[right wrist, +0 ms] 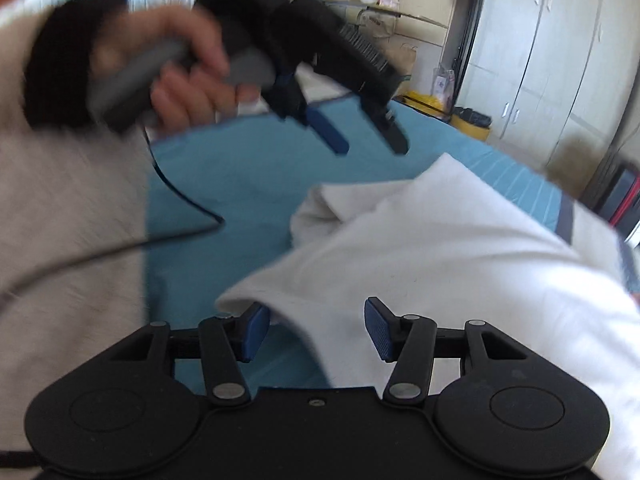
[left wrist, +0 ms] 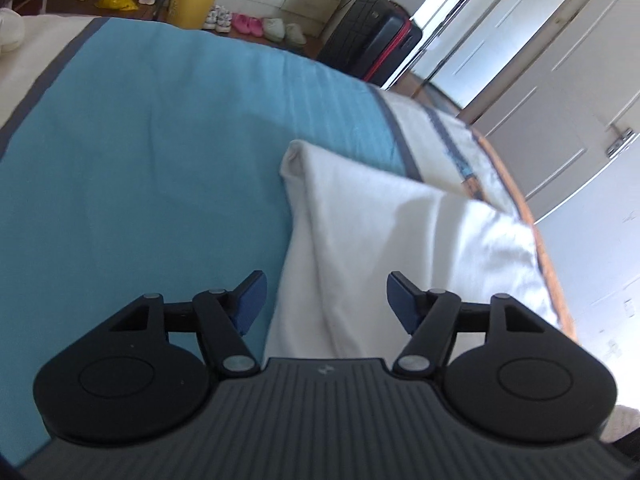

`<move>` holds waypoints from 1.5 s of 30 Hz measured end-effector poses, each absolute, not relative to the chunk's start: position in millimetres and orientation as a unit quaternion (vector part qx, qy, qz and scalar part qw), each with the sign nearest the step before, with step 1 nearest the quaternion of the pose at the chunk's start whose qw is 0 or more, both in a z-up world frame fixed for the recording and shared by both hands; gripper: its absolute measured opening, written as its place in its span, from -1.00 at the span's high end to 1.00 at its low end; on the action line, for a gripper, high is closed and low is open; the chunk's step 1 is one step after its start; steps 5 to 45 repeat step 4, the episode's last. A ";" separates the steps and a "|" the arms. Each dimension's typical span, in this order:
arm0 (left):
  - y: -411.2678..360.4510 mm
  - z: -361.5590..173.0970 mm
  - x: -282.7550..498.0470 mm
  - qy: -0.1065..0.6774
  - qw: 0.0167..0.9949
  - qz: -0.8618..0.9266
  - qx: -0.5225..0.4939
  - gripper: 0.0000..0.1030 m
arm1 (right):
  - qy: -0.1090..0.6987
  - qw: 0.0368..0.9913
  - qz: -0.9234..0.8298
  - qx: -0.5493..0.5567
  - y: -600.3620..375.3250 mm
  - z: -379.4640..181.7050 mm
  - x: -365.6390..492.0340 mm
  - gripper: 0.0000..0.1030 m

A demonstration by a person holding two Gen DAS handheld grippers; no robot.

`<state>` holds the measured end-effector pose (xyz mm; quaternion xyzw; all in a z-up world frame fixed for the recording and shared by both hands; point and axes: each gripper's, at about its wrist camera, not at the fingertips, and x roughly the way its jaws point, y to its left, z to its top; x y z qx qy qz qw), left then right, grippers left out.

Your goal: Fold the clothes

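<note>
We hold a gripper in each hand over a bed spread with a teal blanket (left wrist: 140, 152). The white garment (left wrist: 380, 248) lies on the blanket toward the bed's edge, partly folded, with a rolled corner pointing away from us and soft creases running along its length.

From the left wrist view, our left gripper (left wrist: 324, 300) hovers above the near end of the garment. Its jaws stand apart, blue pads facing each other across an empty gap — the cloth lies beneath them, not pinched. The left pad sits over the blanket, the right one over the white cloth.

From the right wrist view, our right gripper (right wrist: 316, 332) also has its jaws spread with nothing clamped. A folded edge of the garment (right wrist: 440, 248) passes under the gap, and its left pad sits just beside a tucked lip of the cloth; whether it touches, we cannot tell. Higher in that view the left gripper (right wrist: 368, 140) appears, blurred, held by the left hand (right wrist: 188, 76) in a dark sleeve, its fingers parted and pointing down at the blanket, apart from the garment. A black cable (right wrist: 176, 208) trails across the blanket.

Past the bed we see a yellow bin (left wrist: 194, 2), shoes (left wrist: 248, 24) on the floor, a dark suitcase (left wrist: 372, 40) and pale wardrobe doors (right wrist: 552, 52)
</note>
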<state>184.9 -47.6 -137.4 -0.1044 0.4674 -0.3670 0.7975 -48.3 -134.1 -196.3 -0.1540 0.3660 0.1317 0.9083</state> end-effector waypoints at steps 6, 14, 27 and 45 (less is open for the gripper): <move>-51.3 -134.1 206.1 0.461 0.799 -0.371 -0.110 0.18 | 0.352 0.902 0.149 -0.200 -124.6 -194.2 -45.5 0.79; -51.3 -134.1 206.1 0.461 0.799 -0.371 -0.110 0.18 | 0.352 0.902 0.149 -0.200 -124.6 -194.2 -45.5 0.79; -51.3 -134.1 206.1 0.461 0.799 -0.371 -0.110 0.18 | 0.352 0.902 0.149 -0.200 -124.6 -194.2 -45.5 0.79; -51.3 -134.1 206.1 0.461 0.799 -0.371 -0.110 0.18 | 0.352 0.902 0.149 -0.200 -124.6 -194.2 -45.5 0.79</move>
